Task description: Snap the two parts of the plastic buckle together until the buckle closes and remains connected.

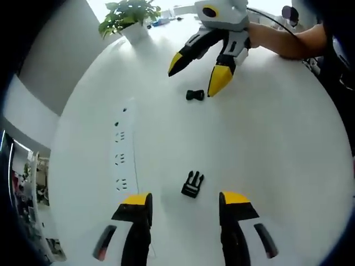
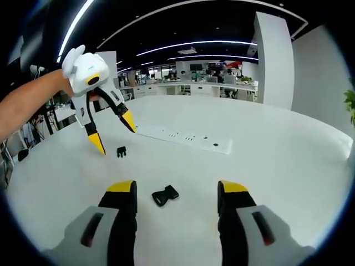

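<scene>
The pronged half of the black buckle [image 1: 192, 184] lies on the white table [image 1: 266, 144], just ahead of my left gripper [image 1: 185, 201], whose jaws stand open on either side of it. The socket half [image 1: 194, 95] lies farther off, beside the open right gripper [image 1: 197, 79], which hovers over it. In the right gripper view the socket half [image 2: 165, 195] rests between the open jaws of my right gripper [image 2: 177, 194]. Beyond it the pronged half [image 2: 121, 151] sits under the open left gripper [image 2: 115, 136]. The two halves lie apart.
A white power strip [image 1: 122, 149] is set into the table [image 2: 266, 166] left of the buckle halves, also seen as the power strip [image 2: 183, 136]. A potted plant [image 1: 127, 14] stands at the far edge. A person's forearm [image 1: 277, 39] holds the right gripper.
</scene>
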`<control>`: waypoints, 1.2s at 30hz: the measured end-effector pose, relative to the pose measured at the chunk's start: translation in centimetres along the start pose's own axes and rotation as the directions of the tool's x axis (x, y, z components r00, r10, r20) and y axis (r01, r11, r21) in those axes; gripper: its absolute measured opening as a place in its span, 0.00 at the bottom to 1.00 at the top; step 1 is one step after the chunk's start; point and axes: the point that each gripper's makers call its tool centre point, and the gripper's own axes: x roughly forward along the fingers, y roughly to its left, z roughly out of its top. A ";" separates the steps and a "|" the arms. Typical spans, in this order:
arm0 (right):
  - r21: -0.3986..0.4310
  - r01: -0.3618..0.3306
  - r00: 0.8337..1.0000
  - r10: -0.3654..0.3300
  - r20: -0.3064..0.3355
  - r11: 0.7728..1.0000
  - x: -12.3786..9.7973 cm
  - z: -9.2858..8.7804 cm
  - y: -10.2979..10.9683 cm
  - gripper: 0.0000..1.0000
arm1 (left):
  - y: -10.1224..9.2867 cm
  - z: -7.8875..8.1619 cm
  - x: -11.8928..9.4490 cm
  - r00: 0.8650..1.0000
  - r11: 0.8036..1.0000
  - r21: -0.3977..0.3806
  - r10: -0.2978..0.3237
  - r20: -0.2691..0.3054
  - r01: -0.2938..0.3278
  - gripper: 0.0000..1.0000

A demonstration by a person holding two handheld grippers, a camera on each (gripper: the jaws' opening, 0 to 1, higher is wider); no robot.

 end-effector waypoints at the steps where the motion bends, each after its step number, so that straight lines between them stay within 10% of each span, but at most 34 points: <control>1: 0.002 0.001 1.000 -0.001 0.001 1.000 0.0 0.0 0.1 0.58 | 0.1 -0.2 0.1 1.000 1.000 0.009 0.002 -0.003 -0.002 0.47; 25: -0.005 0.008 1.000 -0.008 -0.003 1.000 -0.2 -0.6 -0.1 0.57 | -1.2 0.5 1.2 0.968 0.988 -0.123 -0.058 0.243 0.090 0.24; 36: -0.005 0.005 1.000 -0.005 -0.008 1.000 0.1 -0.9 -0.3 0.57 | -1.6 0.8 1.6 0.965 0.985 -0.125 -0.082 0.248 0.116 0.20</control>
